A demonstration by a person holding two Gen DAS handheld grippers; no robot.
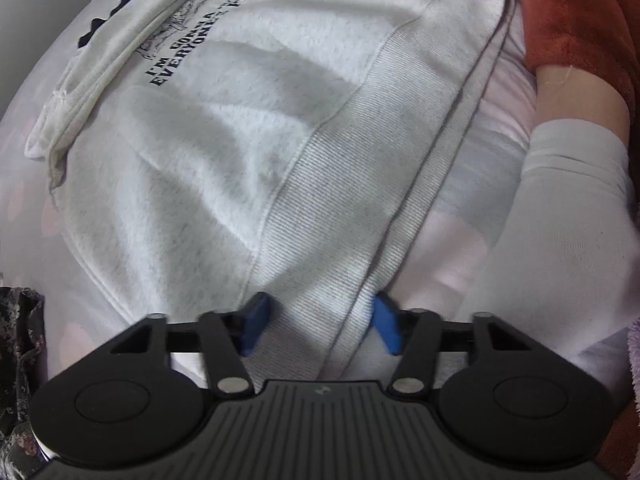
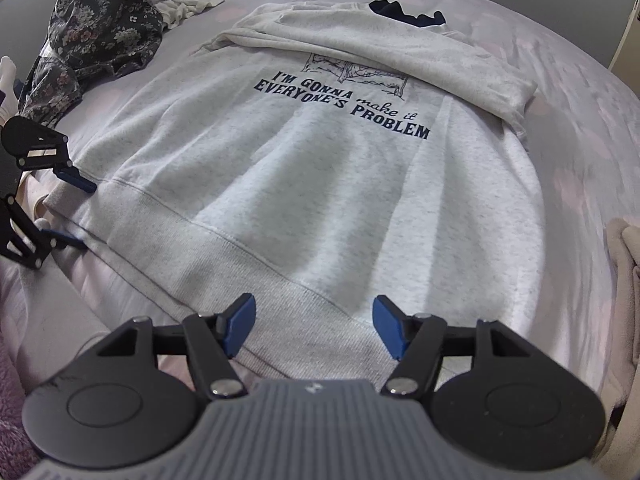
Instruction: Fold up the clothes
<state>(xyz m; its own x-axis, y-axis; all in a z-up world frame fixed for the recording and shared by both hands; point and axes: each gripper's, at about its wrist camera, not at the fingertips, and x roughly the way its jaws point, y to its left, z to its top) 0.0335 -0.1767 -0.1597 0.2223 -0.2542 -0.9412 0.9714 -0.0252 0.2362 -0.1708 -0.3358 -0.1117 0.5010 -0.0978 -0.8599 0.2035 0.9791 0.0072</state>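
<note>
With both sleeves already folded over the sweatshirt point(image 2: 320, 184) on the bed point(image 2: 580, 92), the left tongs point(image 1: 320, 326) and right tongs point(image 2: 314, 326) stand open astride its hem, body fold still undone.

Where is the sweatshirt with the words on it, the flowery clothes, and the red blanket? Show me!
sweatshirt point(image 2: 320, 184): right wrist view, on its front below the printed words.
flowery clothes point(image 2: 100, 28): right wrist view, on the middle of the crumpled heap.
red blanket point(image 1: 576, 20): left wrist view, on its fuzzy top.
</note>
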